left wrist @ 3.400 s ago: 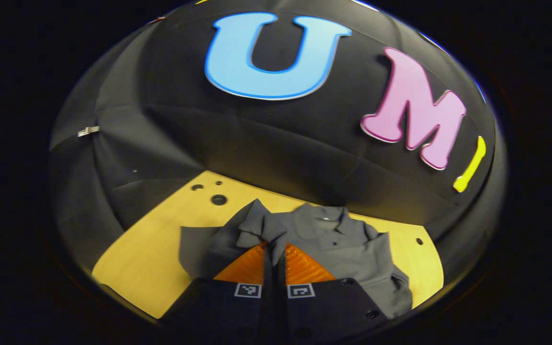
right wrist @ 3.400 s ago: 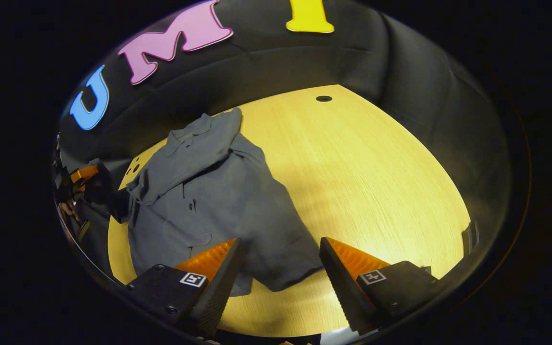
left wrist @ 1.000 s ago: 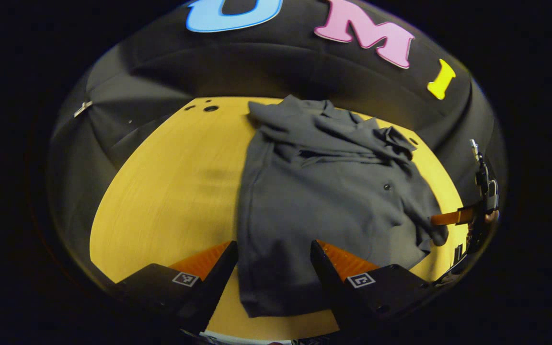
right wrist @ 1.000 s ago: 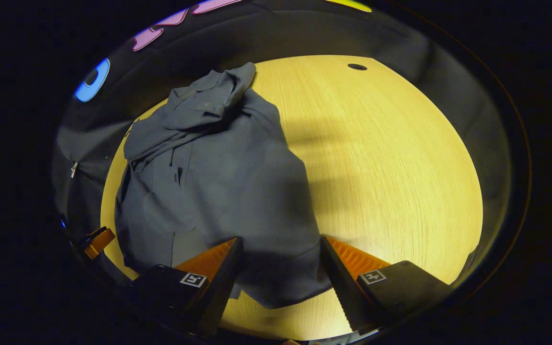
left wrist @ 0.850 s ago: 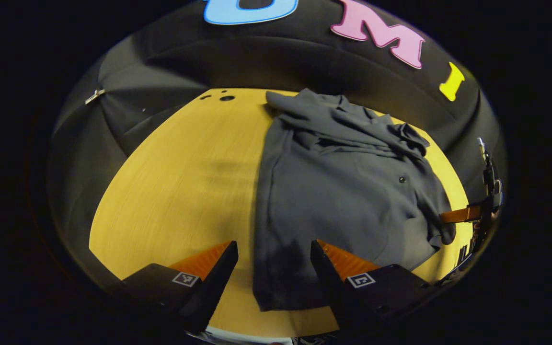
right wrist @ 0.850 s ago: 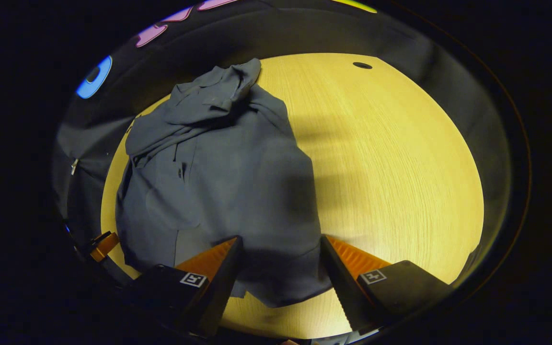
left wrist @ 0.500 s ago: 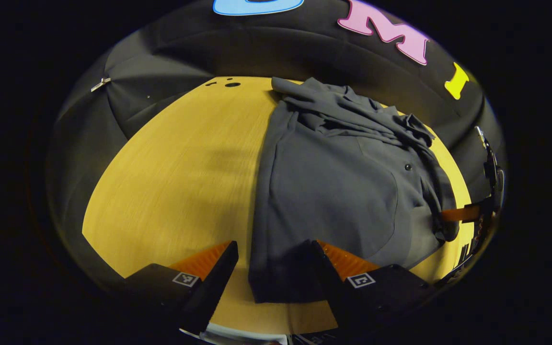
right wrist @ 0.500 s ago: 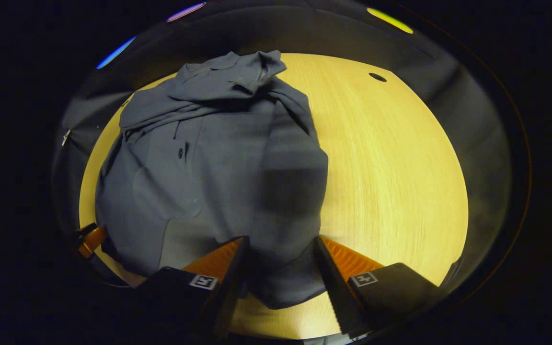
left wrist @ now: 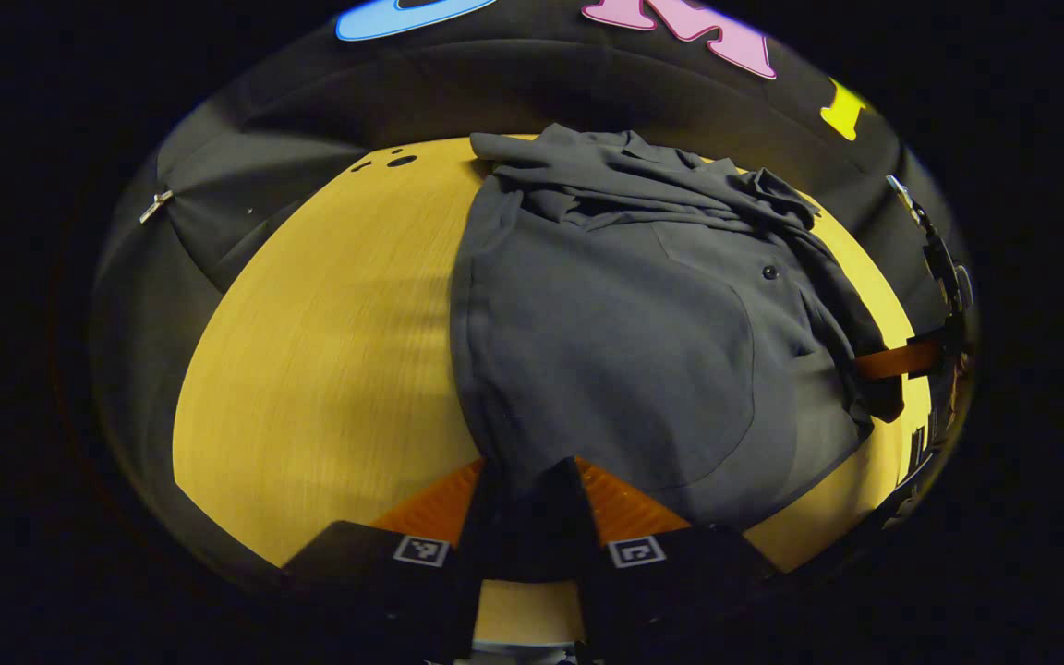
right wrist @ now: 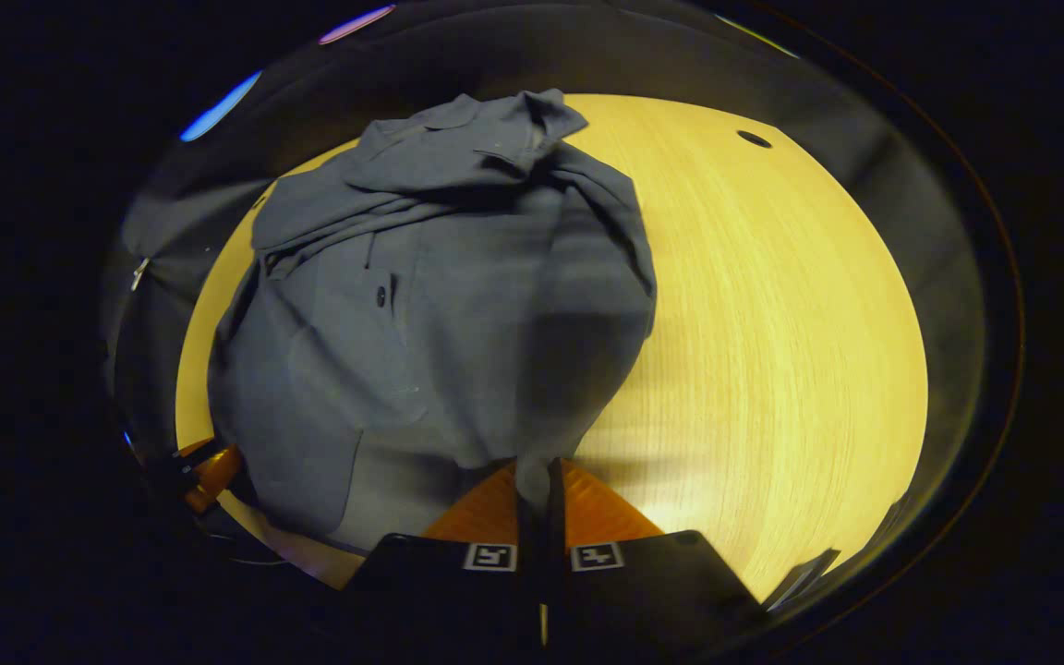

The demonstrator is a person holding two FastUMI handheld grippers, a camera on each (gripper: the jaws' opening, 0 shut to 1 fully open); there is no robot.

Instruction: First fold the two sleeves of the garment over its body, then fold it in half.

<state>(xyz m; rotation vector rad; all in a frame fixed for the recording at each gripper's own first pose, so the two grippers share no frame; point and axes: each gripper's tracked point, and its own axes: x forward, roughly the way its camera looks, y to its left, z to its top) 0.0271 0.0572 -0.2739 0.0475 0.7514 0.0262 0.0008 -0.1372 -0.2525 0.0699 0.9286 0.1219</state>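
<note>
Lying flat on the table [left wrist: 329, 351], sleeves folded over: grey shirt [left wrist: 606, 351], hem corners pinched by closed left gripper [left wrist: 525, 503] and right gripper [right wrist: 539, 503], apparently for the half-fold.

In the left gripper view, the garment [left wrist: 615, 332] lies on the table [left wrist: 329, 351], its collar end at 12 o'clock. The left gripper [left wrist: 525, 480] sits at its 6 o'clock hem, the right gripper [left wrist: 901, 358] at 3 o'clock.
</note>
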